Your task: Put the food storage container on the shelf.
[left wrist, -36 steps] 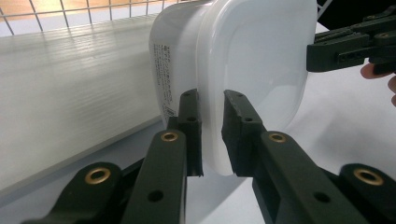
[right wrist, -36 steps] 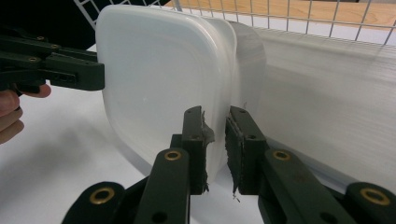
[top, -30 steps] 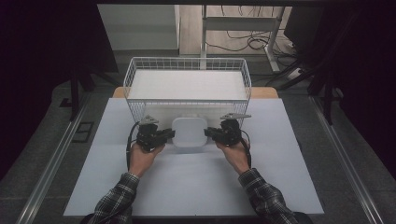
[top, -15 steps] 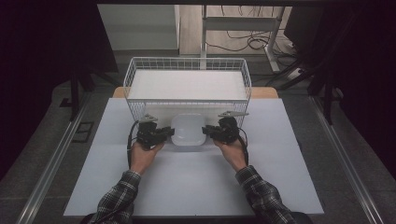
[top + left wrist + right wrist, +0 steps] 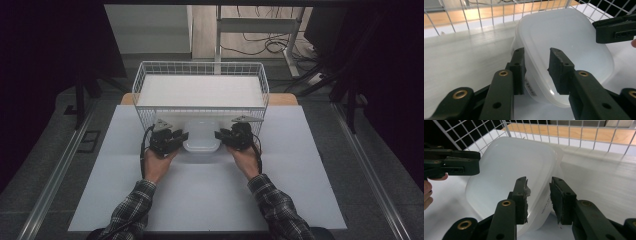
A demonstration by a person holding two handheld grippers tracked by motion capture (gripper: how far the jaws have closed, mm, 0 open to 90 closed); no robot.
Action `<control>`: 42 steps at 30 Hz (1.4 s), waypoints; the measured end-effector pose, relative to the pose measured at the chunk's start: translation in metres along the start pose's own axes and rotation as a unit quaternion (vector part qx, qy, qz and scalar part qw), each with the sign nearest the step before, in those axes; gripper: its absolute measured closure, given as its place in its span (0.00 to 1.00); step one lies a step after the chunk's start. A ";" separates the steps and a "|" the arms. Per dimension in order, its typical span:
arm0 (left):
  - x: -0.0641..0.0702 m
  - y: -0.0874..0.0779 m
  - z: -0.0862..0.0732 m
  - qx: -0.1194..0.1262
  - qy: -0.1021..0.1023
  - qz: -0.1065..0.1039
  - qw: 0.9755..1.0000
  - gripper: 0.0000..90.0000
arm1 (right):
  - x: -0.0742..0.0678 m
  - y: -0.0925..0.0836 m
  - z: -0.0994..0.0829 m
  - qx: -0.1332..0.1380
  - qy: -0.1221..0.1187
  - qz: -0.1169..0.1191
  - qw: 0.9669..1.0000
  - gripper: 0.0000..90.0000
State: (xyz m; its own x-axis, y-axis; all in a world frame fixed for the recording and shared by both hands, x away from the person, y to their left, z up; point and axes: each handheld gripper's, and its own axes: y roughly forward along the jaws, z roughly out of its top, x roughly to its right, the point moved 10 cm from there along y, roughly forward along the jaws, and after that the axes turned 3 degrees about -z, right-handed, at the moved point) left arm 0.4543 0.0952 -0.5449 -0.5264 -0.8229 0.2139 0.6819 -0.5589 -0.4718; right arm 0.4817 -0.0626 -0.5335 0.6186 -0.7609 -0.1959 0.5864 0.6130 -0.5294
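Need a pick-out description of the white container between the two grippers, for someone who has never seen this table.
Start at the white wire basket at the far side of the white table. Just in front of its near wall sits the container, flanked by the left gripper and right gripper. It is translucent white plastic with rounded corners, the one loose item outside the basket.

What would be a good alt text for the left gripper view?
The left gripper, its black fingers open, straddles the rim of a translucent white plastic container on a white table, with a wire basket behind it.
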 end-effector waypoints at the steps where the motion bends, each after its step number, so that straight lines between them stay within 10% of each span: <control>1: -0.001 0.001 0.001 0.002 0.000 0.003 1.000 0.73 | 0.000 0.000 0.000 0.000 0.000 0.000 1.000 0.73; 17: 0.012 -0.016 0.008 0.012 0.026 -0.012 1.000 0.44 | -0.001 -0.018 0.008 0.021 -0.021 0.001 1.000 0.80; 25: 0.020 -0.035 -0.009 0.008 0.025 -0.045 0.999 0.22 | -0.012 -0.032 -0.007 0.006 -0.056 0.024 0.998 0.99; 42: 0.045 -0.073 -0.050 0.027 0.079 -0.038 0.996 0.06 | -0.030 -0.042 -0.026 -0.013 -0.096 0.048 0.994 0.99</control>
State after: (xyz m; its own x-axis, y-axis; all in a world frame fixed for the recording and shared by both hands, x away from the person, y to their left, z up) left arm 0.3556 0.1042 -0.5433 -0.6479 -0.7541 0.1080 0.6615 -0.6272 -0.4112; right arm 0.4244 -0.0710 -0.5271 0.7608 -0.6431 -0.0870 0.5079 0.6735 -0.5370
